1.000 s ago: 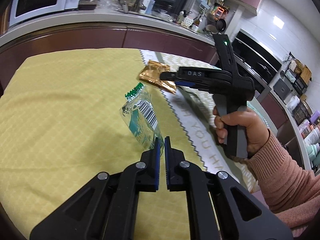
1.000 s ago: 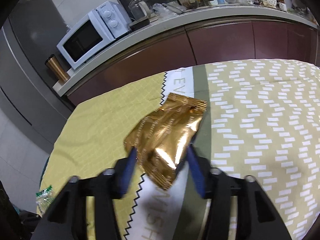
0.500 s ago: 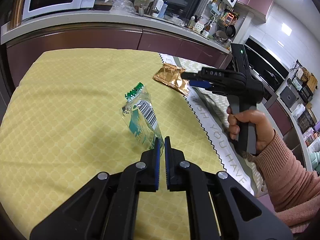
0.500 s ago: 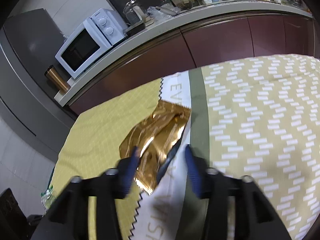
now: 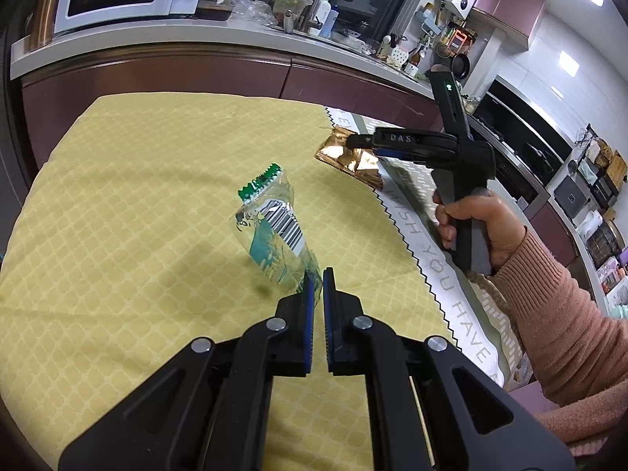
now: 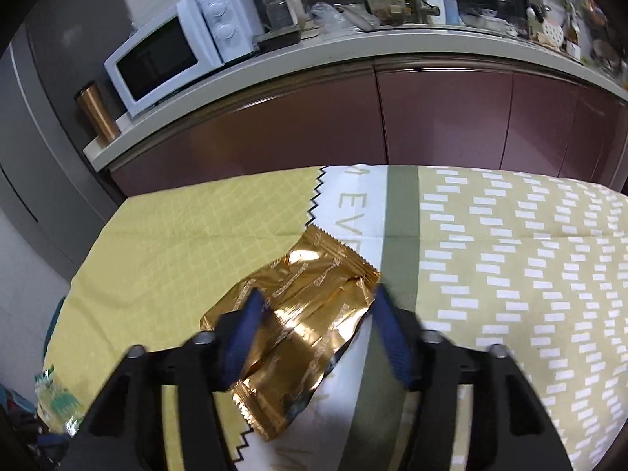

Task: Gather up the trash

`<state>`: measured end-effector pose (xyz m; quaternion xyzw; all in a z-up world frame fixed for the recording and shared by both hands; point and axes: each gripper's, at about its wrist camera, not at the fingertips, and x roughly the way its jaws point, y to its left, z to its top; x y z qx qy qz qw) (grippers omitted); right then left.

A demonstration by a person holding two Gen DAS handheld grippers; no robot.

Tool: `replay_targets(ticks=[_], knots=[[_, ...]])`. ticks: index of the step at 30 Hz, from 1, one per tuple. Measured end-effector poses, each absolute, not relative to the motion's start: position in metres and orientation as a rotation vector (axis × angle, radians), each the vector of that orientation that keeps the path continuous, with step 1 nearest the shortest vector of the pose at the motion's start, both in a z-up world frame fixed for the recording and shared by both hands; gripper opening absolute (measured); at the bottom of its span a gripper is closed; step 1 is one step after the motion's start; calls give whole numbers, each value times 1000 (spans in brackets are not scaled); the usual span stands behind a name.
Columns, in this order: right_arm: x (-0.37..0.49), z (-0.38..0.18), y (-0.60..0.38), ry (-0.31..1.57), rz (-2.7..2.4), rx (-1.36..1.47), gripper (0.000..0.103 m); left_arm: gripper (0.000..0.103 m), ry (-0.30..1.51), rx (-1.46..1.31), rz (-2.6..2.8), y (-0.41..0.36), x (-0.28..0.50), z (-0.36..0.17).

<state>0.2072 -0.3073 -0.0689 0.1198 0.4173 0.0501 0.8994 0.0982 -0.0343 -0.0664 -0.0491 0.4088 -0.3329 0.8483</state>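
Now your right hand-held gripper [image 6: 314, 329], its jaws just closing in but not yet pressing, straddles the gold foil wrapper [image 6: 298, 322] on the tabletop [image 6: 176, 235], long axis running seven to one o'clock, while your left hand-held gripper [image 5: 318, 286] pinches the clear plastic wrapper [image 5: 274, 235].

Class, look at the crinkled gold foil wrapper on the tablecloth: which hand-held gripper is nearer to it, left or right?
Right. The right hand-held gripper straddles the gold foil wrapper, its jaws just narrowing. The left hand-held gripper sits well back, pinching a clear green-printed plastic wrapper.
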Motion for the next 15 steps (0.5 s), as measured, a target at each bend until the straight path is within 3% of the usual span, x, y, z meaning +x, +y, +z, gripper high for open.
replay_targets(ticks=[2,3,5,10,13,15], knots=[[206,-69,-304,864,104,235,34,5,861,-104,-700,-33,99,-66],[206,-70,-301,868,105,228,6,5,861,-104,-700,-33,100,-66],[205,-72,-297,880,122,228,0,5,862,-103,-698,-32,102,-66],[197,-66,-293,854,168,262,1,5,860,-104,-690,-27,109,-66],[195,-63,-285,860,268,313,8,5,856,-105,-684,-23,114,-66],[195,-60,-274,853,284,289,37,5,853,-106,-676,-20,118,-66]])
